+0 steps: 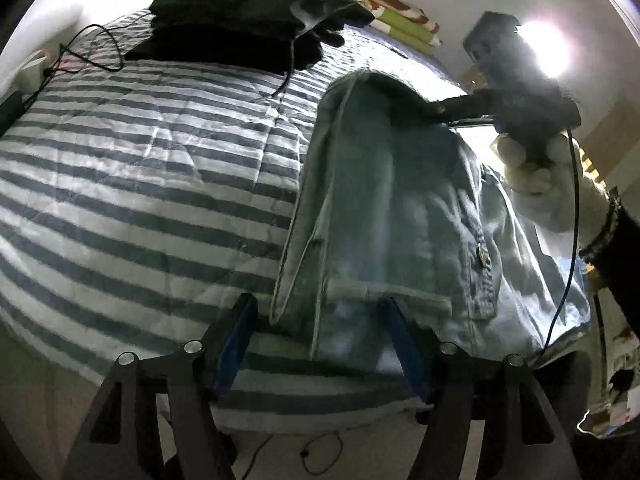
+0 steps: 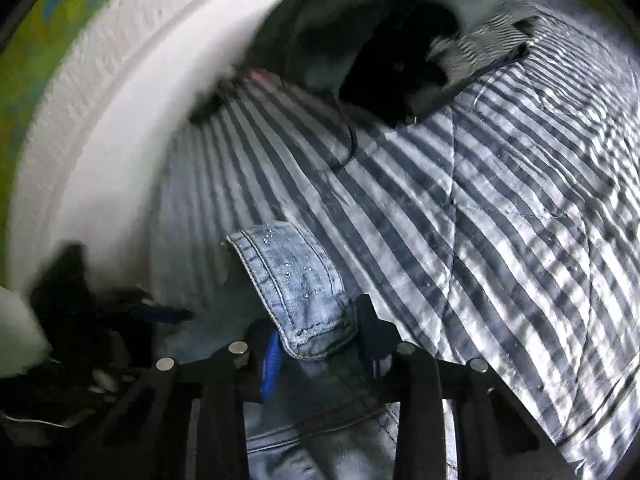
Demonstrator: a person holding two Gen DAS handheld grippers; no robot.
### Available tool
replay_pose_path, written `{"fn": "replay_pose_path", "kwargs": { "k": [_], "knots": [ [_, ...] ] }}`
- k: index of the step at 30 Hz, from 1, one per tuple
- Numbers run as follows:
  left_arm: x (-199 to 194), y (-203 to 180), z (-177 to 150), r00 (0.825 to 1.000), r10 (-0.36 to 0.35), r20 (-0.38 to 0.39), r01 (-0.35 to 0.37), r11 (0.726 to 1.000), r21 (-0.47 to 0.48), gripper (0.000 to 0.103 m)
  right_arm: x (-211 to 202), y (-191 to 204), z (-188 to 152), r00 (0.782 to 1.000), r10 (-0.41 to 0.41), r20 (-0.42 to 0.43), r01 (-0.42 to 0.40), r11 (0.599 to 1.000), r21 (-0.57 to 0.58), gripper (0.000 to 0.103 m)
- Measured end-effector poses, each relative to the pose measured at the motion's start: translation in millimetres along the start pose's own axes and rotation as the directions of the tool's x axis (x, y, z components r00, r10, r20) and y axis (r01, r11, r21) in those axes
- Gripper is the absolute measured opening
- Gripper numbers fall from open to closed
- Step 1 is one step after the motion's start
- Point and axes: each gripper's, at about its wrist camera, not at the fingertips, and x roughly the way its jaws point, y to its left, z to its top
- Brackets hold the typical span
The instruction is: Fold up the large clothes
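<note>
A light blue denim garment lies on the grey-and-white striped quilt, with its far end lifted. My left gripper stands open at the garment's near hem, which lies between the blue pads; the left pad is clear of the cloth. In the left wrist view my right gripper, held by a white-gloved hand, pinches the raised far edge. In the right wrist view the right gripper is shut on a stitched denim fold dotted with small studs.
A pile of folded black clothes sits at the far side of the bed, with a black cable beside it. A green and red patterned cloth lies behind. A bright lamp glares at the right. The bed's near edge and the floor lie below.
</note>
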Motion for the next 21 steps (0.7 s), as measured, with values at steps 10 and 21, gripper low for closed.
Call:
{"fn": "replay_pose_path", "kwargs": {
  "k": [10, 21],
  "knots": [
    [0.4, -7.2, -7.4, 0.999, 0.041, -0.024, -0.042, 0.999, -0.015, 0.047, 24.6, 8.4, -2.0, 0.986, -0.156, -0.051, 0.153, 0.986, -0.061, 0.05],
    [-7.9, -16.7, 7.0, 0.994, 0.108, 0.018, -0.108, 0.994, 0.004, 0.059, 10.3, -11.8, 5.8, 0.997, -0.081, -0.019, 0.081, 0.997, 0.015, 0.018]
  ]
}}
